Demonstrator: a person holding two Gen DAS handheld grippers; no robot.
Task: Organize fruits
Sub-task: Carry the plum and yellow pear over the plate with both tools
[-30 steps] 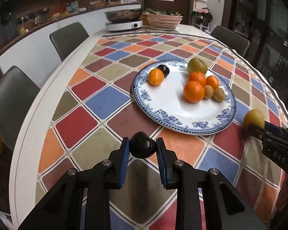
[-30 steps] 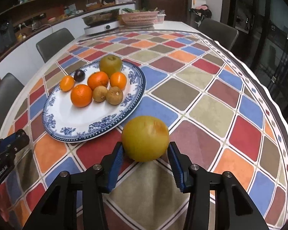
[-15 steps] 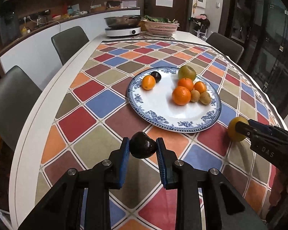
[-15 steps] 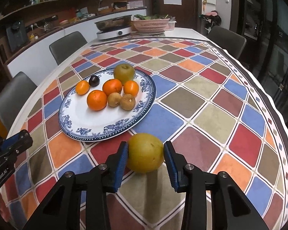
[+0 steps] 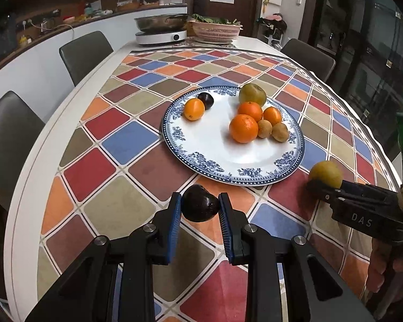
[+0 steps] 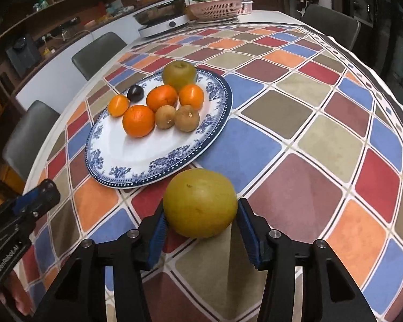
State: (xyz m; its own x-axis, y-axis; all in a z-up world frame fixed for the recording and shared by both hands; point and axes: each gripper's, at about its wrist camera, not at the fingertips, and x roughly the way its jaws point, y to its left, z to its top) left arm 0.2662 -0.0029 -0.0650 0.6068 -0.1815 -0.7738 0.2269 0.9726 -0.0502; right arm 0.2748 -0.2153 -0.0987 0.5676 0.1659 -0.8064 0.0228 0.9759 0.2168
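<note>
Counter (image 5: 75, 177) comes first, its checked cloth of red, blue, orange and olive diamonds running to the far end, where an induction hob with a steel pan (image 5: 161, 30) and a pink basket (image 5: 217, 30) stand; grey chairs (image 5: 86, 51) line its left edge. Blue-and-white plate (image 5: 201, 161) lies on the cloth ahead of both tools; on it sit a greenish pear (image 5: 252, 94), four oranges of which the biggest (image 5: 243, 128) is nearest, two brown kiwis (image 5: 280, 132) touching one another beside them, and a dark plum (image 5: 205, 101) against the leftmost orange (image 5: 194, 109). Right hand-held gripper (image 6: 200, 221) is closed on a yellow pear (image 6: 200, 202), a blue pad pressing each side; the pear is just short of the plate's near rim. Left hand-held gripper (image 5: 200, 210) pinches a dark plum-like fruit (image 5: 200, 207) between its blue pads, jaws drawn narrow, also near the plate's rim and above the cloth.
</note>
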